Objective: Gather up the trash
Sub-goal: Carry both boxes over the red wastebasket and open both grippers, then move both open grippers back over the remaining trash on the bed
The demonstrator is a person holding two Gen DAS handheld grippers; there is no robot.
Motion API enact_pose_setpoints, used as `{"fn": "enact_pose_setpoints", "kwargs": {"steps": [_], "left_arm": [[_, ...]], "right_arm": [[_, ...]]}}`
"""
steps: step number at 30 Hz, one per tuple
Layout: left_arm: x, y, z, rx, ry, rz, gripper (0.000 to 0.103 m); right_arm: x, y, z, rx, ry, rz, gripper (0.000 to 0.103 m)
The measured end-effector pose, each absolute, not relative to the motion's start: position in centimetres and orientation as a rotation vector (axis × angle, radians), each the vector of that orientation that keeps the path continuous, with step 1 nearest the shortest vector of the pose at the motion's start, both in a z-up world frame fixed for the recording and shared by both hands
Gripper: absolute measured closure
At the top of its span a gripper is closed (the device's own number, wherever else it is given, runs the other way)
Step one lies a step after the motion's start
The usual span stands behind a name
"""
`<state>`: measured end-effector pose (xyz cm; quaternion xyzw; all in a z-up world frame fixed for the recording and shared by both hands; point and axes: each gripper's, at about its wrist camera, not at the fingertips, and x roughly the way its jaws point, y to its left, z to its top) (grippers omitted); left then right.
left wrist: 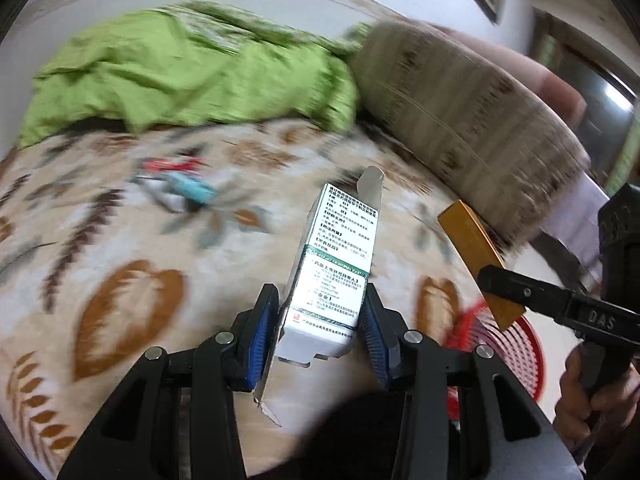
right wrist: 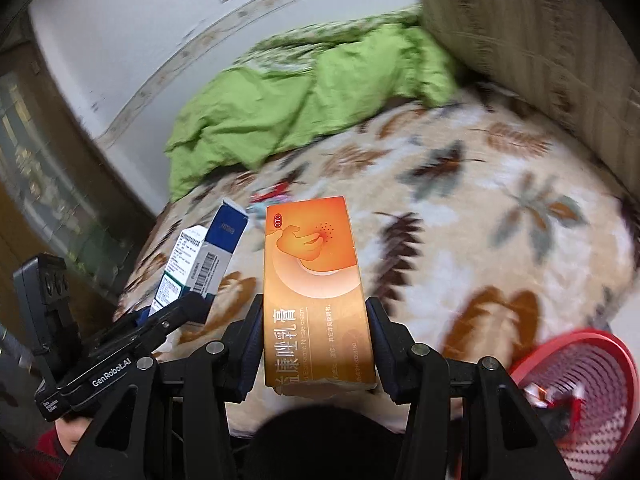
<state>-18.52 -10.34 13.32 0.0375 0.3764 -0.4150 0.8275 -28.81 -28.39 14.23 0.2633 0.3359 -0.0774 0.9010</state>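
Observation:
My left gripper (left wrist: 320, 316) is shut on a white and green medicine box (left wrist: 336, 264), held above the bed; the box also shows in the right wrist view (right wrist: 200, 264). My right gripper (right wrist: 316, 332) is shut on an orange cream box (right wrist: 316, 280), which also shows in the left wrist view (left wrist: 476, 256), above the rim of a red mesh basket (left wrist: 516, 348). The basket sits at the lower right in the right wrist view (right wrist: 576, 384). Small red and blue wrappers (left wrist: 180, 184) lie on the leaf-patterned blanket (left wrist: 120, 240).
A green quilt (left wrist: 180, 68) is bunched at the far side of the bed. A beige patterned pillow (left wrist: 472, 120) lies at the right. A white wall (right wrist: 140, 40) stands behind the bed. The bed's edge is near the basket.

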Motion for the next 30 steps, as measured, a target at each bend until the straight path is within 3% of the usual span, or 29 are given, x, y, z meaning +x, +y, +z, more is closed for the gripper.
{"fn": "enact_pose_setpoints", "kwargs": {"steps": [9,17,19,21,30], "left_arm": [[-23.9,-20.8,12.3,0.175,0.915,-1.193,0.063],[-29.3,-26.8,10.7,0.269,1.012,-1.362,0.062],[-30.3,-27.6,10.5,0.295,1.009,-1.391,0.054],[-30.8,-28.2,10.3,0.323,1.019,-1.398,0.028],[-27.8,-25.7,11.3,0.245,0.991,-1.287,0.028]], "right_arm": [[-40.8,-35.9,12.6,0.702,0.690,-0.437,0.051],[-45.6,-38.2,11.2,0.770,0.688,-0.554,0.049],[-46.2,-38.7,10.9,0.769,0.694,-0.577,0.049],[-46.3,-39.0,10.5,0.780,0.707,-0.583,0.048],[-46.0,-39.5,11.3,0.761,0.672,-0.576,0.046]]}}
